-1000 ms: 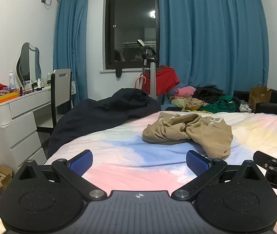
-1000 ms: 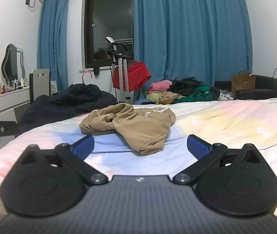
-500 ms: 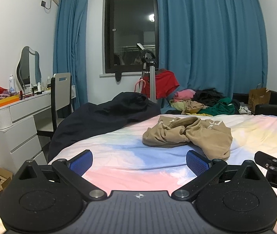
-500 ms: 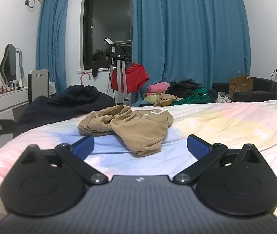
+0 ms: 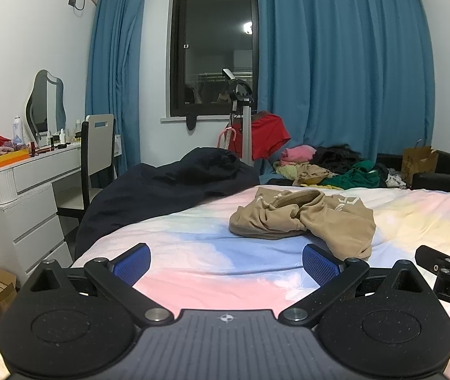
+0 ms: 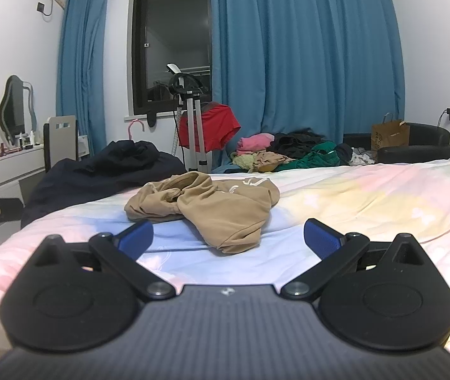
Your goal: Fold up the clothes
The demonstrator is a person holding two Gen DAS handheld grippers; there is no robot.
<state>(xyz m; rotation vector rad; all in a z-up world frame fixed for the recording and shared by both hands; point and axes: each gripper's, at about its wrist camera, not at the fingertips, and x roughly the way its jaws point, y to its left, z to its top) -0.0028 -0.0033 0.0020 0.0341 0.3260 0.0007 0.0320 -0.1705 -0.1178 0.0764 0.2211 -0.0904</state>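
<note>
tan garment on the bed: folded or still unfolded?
Unfolded. The tan garment lies crumpled in a bunched heap on the bed, no flat layers or straight edges. Both grippers are open and short of it.

Left tool (image 5: 226, 261) and right tool (image 6: 228, 237) — both spread wide, empty.

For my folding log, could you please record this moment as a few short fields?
garment: crumpled tan garment, unfolded
surface: pastel bed sheet
left tongs: open, empty, short of the garment
right tongs: open, empty, short of the garment
also on bed: dark blanket at the far left
background: clothes pile beyond the bed
</note>
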